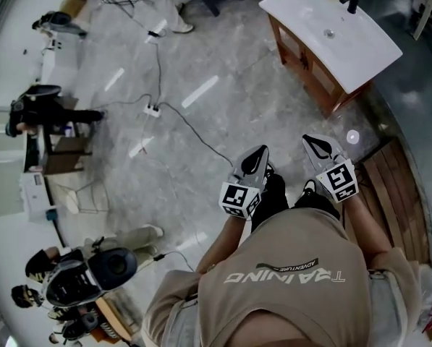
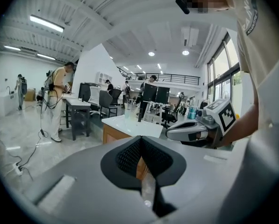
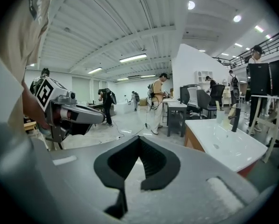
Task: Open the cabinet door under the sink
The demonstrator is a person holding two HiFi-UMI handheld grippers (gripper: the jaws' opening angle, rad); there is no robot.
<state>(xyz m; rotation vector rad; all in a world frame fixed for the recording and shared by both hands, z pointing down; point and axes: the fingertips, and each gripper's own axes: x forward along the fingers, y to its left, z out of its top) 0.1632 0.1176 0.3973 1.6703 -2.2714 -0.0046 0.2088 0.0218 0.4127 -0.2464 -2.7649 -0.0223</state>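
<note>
The sink unit [image 1: 360, 45] stands at the far right of the head view, with a white top, a black tap [image 1: 352, 1] and wooden cabinet doors [image 1: 307, 62] below that look closed. Both grippers hang in front of the person's body, well short of the cabinet. My left gripper [image 1: 259, 154] is shut and holds nothing. My right gripper [image 1: 313, 142] is shut and empty too. In the left gripper view the jaws [image 2: 140, 140] meet, with the wooden cabinet [image 2: 112, 133] beyond them. In the right gripper view the jaws [image 3: 139, 140] meet, and the sink [image 3: 225, 144] lies to the right.
A cable and power strip [image 1: 152, 110] run across the grey floor to the left of the grippers. Slatted wooden boards [image 1: 391, 186] lie at the right. People stand at the left near chairs and equipment [image 1: 78, 277]. A desk [image 2: 77, 104] with a person beside it is farther off.
</note>
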